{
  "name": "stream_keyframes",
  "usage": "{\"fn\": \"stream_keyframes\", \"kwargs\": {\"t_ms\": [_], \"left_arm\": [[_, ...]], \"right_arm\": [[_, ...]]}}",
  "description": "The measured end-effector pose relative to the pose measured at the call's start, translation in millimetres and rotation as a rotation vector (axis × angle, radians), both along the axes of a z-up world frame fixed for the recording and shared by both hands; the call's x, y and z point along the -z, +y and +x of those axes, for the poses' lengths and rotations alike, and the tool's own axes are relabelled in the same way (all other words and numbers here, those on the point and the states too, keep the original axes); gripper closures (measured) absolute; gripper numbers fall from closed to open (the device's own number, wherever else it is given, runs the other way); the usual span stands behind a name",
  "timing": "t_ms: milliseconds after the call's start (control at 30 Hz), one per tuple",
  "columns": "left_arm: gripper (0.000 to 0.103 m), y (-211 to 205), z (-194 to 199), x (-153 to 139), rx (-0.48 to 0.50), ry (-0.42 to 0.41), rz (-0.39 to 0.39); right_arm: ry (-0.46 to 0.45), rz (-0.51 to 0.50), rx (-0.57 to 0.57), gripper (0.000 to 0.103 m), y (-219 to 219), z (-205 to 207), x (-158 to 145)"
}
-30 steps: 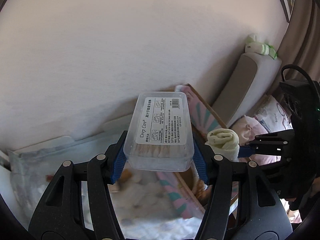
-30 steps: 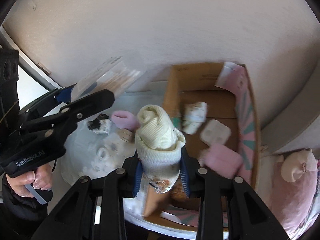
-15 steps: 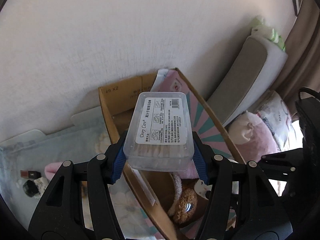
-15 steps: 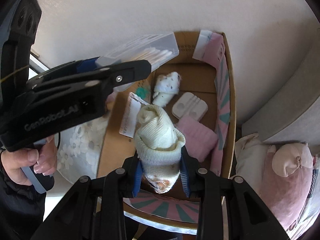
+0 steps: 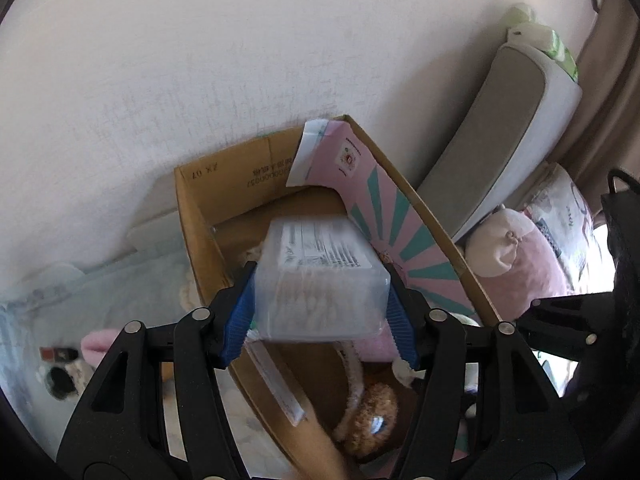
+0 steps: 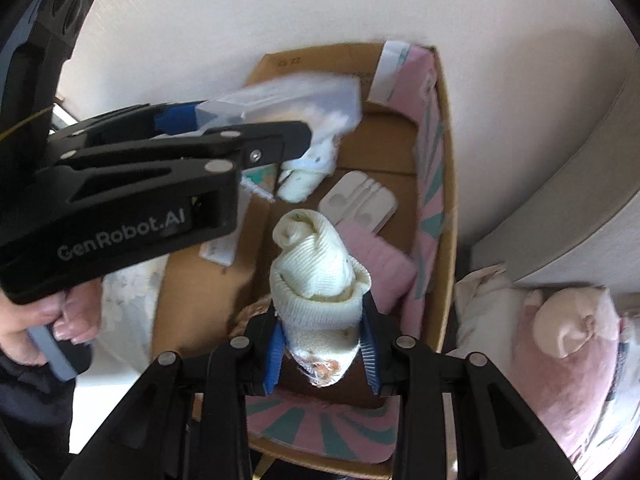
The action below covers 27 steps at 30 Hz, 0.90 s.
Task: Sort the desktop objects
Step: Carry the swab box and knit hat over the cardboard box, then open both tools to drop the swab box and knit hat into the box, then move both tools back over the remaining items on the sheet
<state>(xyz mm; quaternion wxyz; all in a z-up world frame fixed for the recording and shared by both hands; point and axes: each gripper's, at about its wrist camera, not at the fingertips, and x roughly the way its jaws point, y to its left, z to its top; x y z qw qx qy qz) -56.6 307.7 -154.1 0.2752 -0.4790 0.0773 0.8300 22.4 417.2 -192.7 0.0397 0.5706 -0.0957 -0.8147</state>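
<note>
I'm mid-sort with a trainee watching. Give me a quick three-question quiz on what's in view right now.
1. True or false: the cardboard box already has things in it.
2. What is between the fingers of the right gripper? A) a rolled sock B) a mug C) a book
3. The left gripper has the clear swab box between its fingers. What is it poised over?
Key: 1 true. 2 A. 3 the cardboard box. Both grippers' jaws have just been opening, each with its thing between them.
</note>
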Motion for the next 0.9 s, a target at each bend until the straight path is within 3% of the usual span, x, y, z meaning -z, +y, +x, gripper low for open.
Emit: {"fn": "stream_keyframes", "kwargs": {"t_ms": [33,67,133,333,467,600,900], "left_arm": [[0.023,0.5,-1.1,-1.3,-0.013,-0.007,0.0],[0.0,0.7,-1.0,-4.1,-0.024,0.002,0.003],[0.0,0.2,1.9,-10.1,-0.019,0.025,0.024],[0.0,-4.6,7.7,-20.4,-0.015,0.051,-0.007],[0.0,-19.5,13.3,-33.5,-0.03,0.047,0.041],[0.0,-33.1,23.0,-48.4,-0.04,0.09,0.023],[0.0,-80.6,35.4,-80.0,-0.06,0.142,0.043]], "right_arm": [[0.001,0.001,0.008,0.05,0.4,-0.3,-0.5],[0.003,-0.007,0.013,0.041,1.0,-0.1,-0.4],[0.026,-0.061,0.004,0.022,3.4,1.0,-1.4],[0.055,-0.053,0.003,0.021,0.0,4.1,-10.2],[0.062,-0.033,0.018,0.021,-3.6,5.0,-16.0],[0.078,-0.001,0.028,0.021,-11.6,4.3,-24.7],[0.093,-0.035,0.064,0.021,-27.9,2.3,-50.8]]}}
